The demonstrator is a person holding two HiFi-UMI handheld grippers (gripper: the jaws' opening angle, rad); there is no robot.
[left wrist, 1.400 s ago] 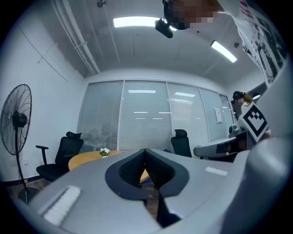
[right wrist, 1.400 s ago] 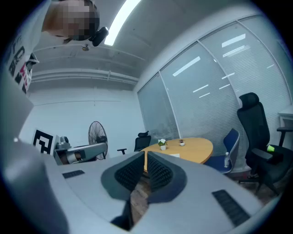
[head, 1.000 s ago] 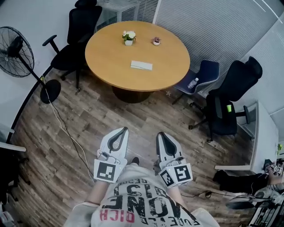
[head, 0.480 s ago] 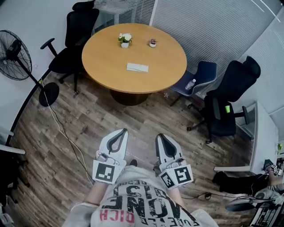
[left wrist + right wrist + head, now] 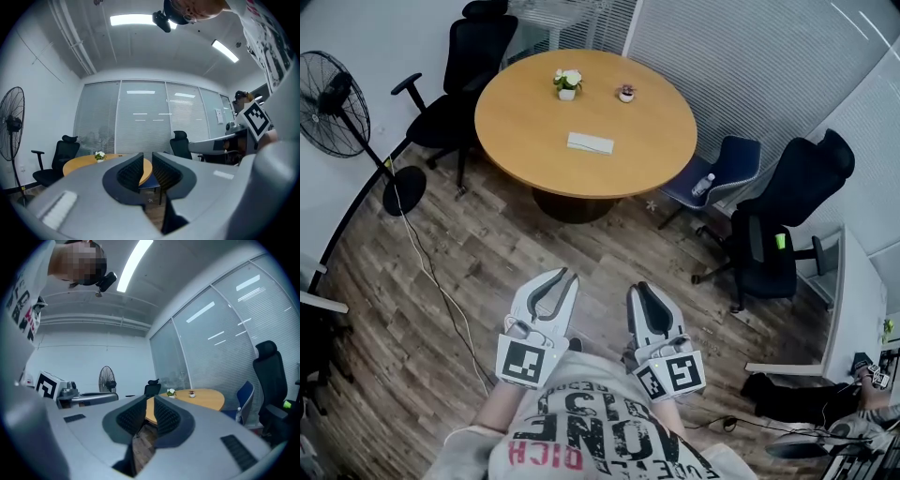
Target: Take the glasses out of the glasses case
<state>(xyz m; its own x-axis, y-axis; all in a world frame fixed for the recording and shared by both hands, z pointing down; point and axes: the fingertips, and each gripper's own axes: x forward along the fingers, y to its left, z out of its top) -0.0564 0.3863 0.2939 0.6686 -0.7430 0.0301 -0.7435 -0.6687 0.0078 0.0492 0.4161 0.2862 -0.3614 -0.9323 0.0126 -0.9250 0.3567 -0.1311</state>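
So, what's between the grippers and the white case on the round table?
Just bare wooden floor, then the table's near edge, in the head view.

Bright ceiling strip lights [image 5: 136,19] — soft shadows, fisheye-warped edges

I note one glasses case [image 5: 590,143]: a pale, slim, oblong box lying flat on the round wooden desk [image 5: 525,112] ahead of me. It sits near the desk's middle, its long side running across my view and slightly tilted. It is too small for me to confirm whether it is open or closed.
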